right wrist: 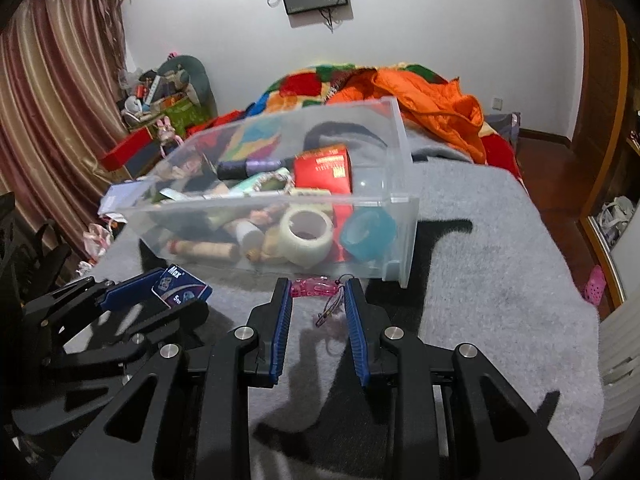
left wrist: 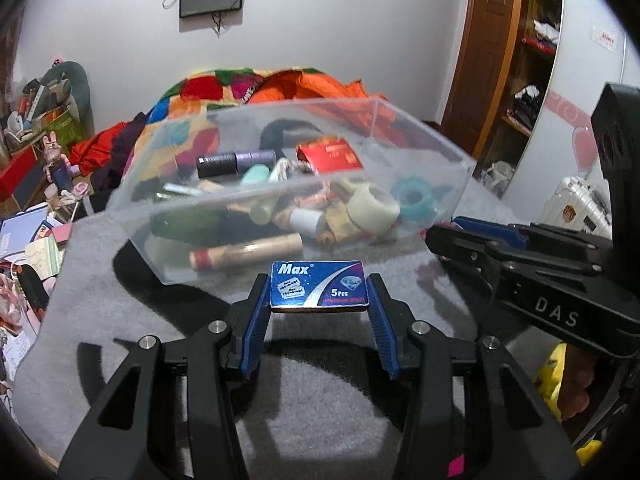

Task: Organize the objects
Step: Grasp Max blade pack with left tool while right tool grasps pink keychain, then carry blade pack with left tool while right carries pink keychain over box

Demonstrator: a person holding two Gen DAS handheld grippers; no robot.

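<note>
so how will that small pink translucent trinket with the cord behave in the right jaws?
The small pink translucent trinket looks like light, hard plastic, so probably rigid but slippery between the pads. Its thin dangling cord hangs limp and will likely swing and could snag on the clear plastic bin rim.

Each view is taken from just behind its own gripper's fingers, angled down and forward. The clear plastic bin on the grey blanket is seen close ahead in both.
</note>
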